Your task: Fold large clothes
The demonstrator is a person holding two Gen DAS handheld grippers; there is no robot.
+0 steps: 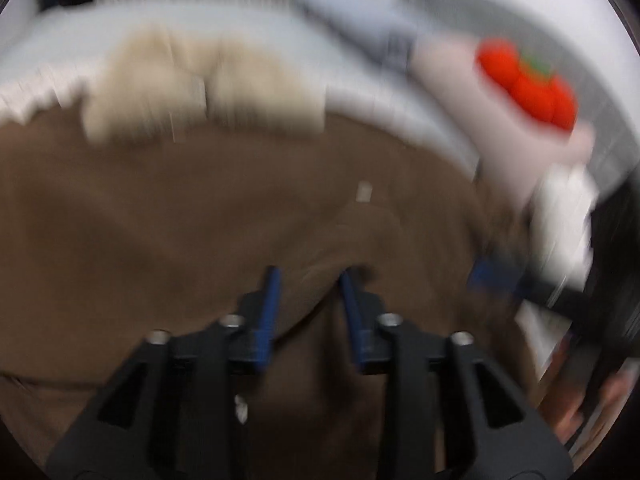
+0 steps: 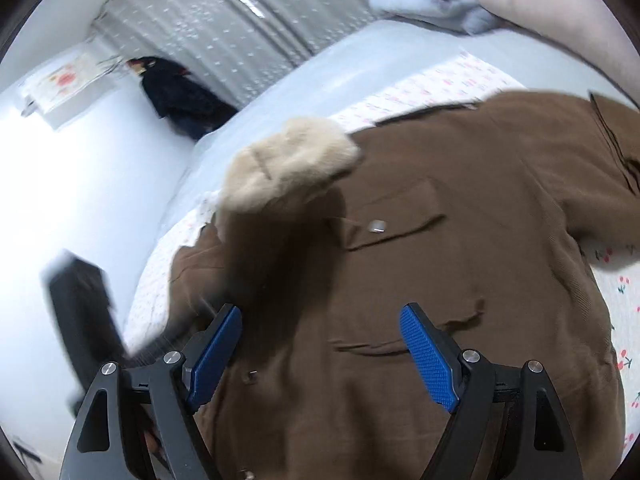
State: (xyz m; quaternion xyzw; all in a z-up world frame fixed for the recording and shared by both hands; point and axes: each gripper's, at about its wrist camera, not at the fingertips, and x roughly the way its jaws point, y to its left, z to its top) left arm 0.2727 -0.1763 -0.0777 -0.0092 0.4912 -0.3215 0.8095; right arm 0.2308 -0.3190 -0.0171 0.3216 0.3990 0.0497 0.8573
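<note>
Folding barely begun: we see brown fur-collared jacket spread flat; left gripper pinches its fabric, right gripper gapes empty.

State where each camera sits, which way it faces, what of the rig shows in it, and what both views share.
Left wrist: sits on the left gripper, looking down its blue fingers at the brown jacket on the bed; blurred, fingers slightly apart with fabric bunched between them.
Right wrist: sits on the right gripper, open wide, over the jacket's pocket flap, white wall to the left.
Shared: the jacket, its cream fleece collar, the pink pillow.
</note>
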